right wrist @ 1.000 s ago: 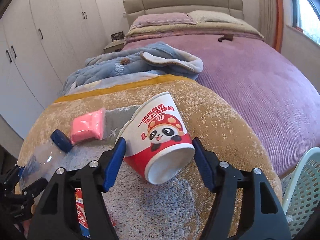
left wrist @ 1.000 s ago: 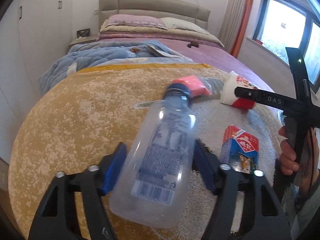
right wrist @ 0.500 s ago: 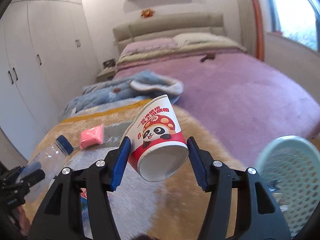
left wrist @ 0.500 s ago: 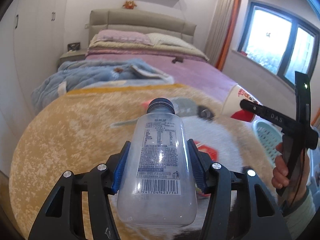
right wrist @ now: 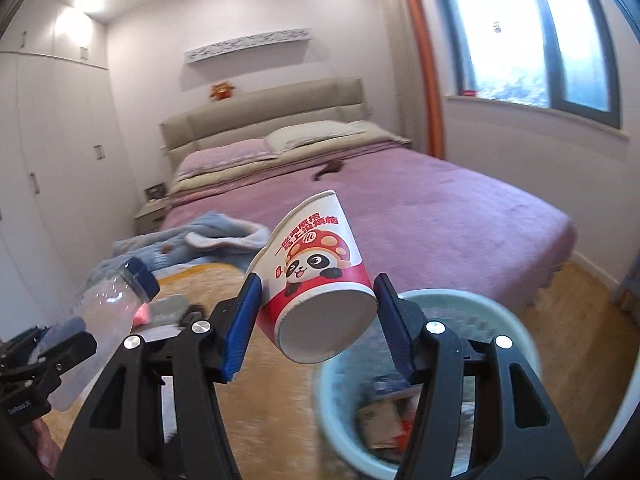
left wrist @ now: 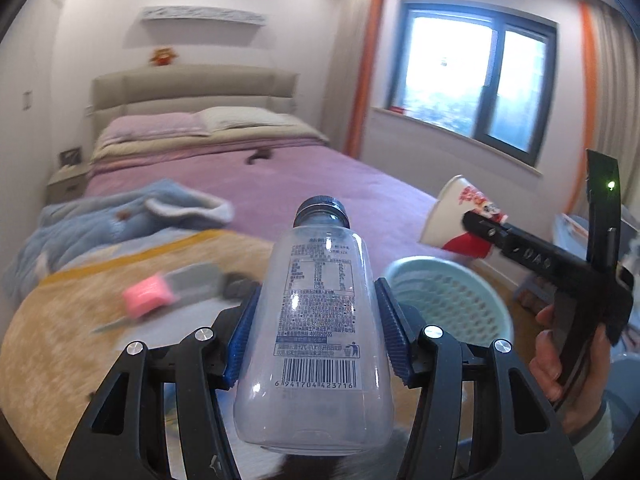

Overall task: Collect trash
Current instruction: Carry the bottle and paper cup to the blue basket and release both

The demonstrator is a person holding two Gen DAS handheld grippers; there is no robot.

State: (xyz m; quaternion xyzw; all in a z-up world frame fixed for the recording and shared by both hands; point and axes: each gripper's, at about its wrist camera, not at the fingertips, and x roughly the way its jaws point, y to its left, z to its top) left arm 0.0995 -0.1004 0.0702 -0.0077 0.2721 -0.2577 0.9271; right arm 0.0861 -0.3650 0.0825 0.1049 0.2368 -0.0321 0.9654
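My left gripper [left wrist: 316,334] is shut on a clear plastic bottle [left wrist: 316,320] with a dark blue cap, held up above the yellow blanket. My right gripper [right wrist: 316,316] is shut on a white and red paper cup [right wrist: 316,280] with a panda print, its base toward the camera. The cup hangs over the near rim of a pale green mesh basket [right wrist: 516,320] that holds some trash. In the left wrist view the basket [left wrist: 444,292] lies to the right of the bottle, and the cup [left wrist: 460,216] and right gripper [left wrist: 492,236] are above it.
A pink packet [left wrist: 146,294] and a grey item [left wrist: 196,280] lie on the yellow blanket [left wrist: 52,340]. A blue quilt [left wrist: 100,224] is bunched on the purple bed [right wrist: 440,208]. Wooden floor [right wrist: 576,308] shows right of the basket. A window [left wrist: 472,80] is on the right wall.
Both grippers have lifted their items off the blanket and swung right. The basket has come into view below the cup and beside the bottle.
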